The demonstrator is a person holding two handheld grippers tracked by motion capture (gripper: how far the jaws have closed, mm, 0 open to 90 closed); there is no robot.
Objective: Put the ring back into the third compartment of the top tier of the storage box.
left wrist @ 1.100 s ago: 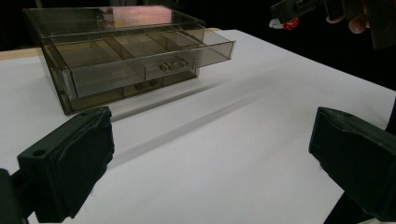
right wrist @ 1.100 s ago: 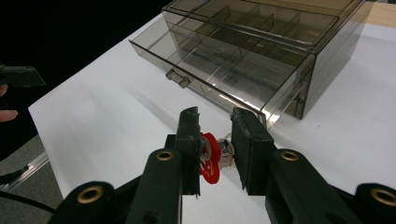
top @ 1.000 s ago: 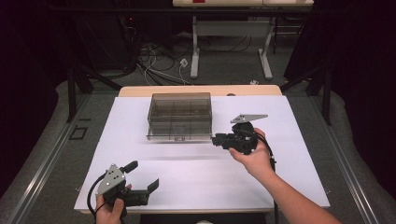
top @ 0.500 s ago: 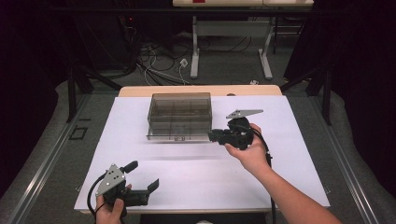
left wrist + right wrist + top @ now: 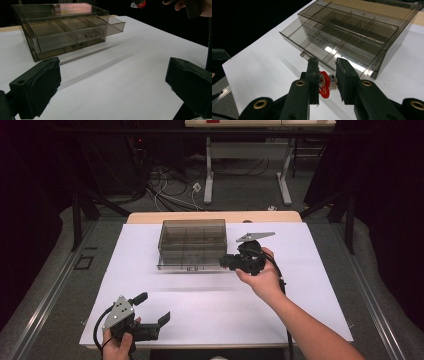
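Note:
A smoky clear plastic drawer box (image 5: 192,235) stands at the back middle of the white table, with a compartmented drawer (image 5: 317,41) pulled partly out toward me. My right gripper (image 5: 227,261) hovers just right of the drawer's front, pointing left. It is shut on a small red and silver part (image 5: 325,86), which sits deep between the jaws of the right gripper (image 5: 327,61). At the front left edge my left gripper (image 5: 154,307) is held low with its jaws wide open and nothing between them. From the left gripper (image 5: 113,87) the box (image 5: 62,32) lies ahead to the left.
White sheet (image 5: 215,305) covers the tabletop, with a wooden strip (image 5: 210,216) at the far edge. Dark floor, cables and table legs (image 5: 207,175) lie beyond. The right gripper's cable (image 5: 285,320) trails along the forearm.
The right gripper has drifted slightly left and away from me, closer to the open drawer, still holding the red part. The left gripper has stayed put.

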